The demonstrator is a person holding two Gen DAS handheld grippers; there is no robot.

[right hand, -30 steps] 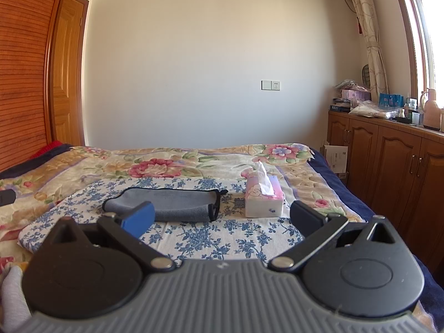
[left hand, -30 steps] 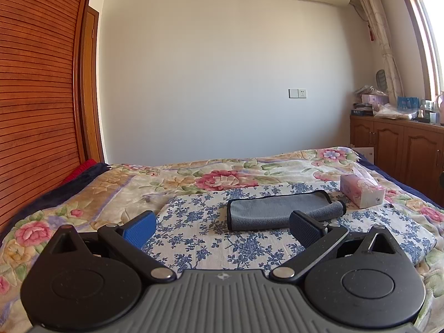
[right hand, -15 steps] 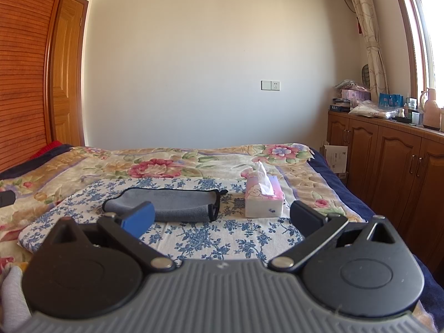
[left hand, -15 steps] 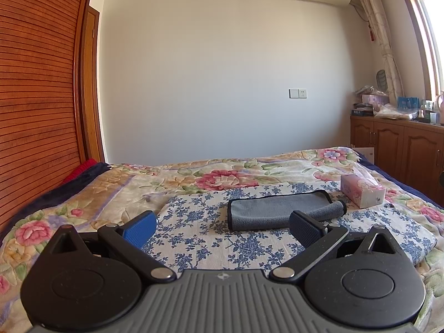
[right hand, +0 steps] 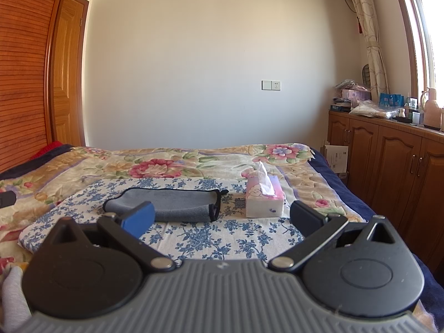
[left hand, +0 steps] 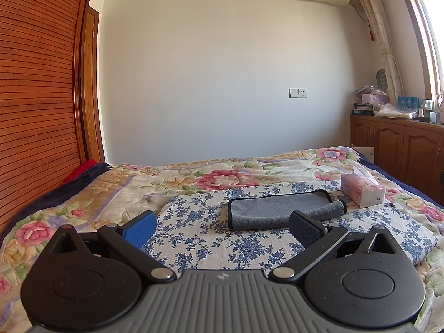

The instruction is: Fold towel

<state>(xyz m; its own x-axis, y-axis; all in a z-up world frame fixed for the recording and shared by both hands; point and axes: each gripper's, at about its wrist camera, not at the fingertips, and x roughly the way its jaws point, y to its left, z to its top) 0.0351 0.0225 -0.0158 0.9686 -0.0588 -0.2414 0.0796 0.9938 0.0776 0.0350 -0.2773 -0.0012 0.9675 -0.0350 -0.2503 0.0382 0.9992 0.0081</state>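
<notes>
A grey towel (left hand: 280, 209) with black edging lies folded on a blue-flowered white cloth (left hand: 211, 238) on the bed; its right end is rolled over. It also shows in the right wrist view (right hand: 172, 202). My left gripper (left hand: 222, 227) is open and empty, held in front of the towel, apart from it. My right gripper (right hand: 222, 220) is open and empty, also short of the towel, with its blue pad (right hand: 138, 219) overlapping the towel's near edge in the view.
A pink tissue box (right hand: 263, 199) stands just right of the towel, also in the left wrist view (left hand: 362, 190). A floral quilt (left hand: 222, 172) covers the bed. Wooden cabinets (right hand: 388, 161) run along the right, a slatted wooden wall (left hand: 36, 111) on the left.
</notes>
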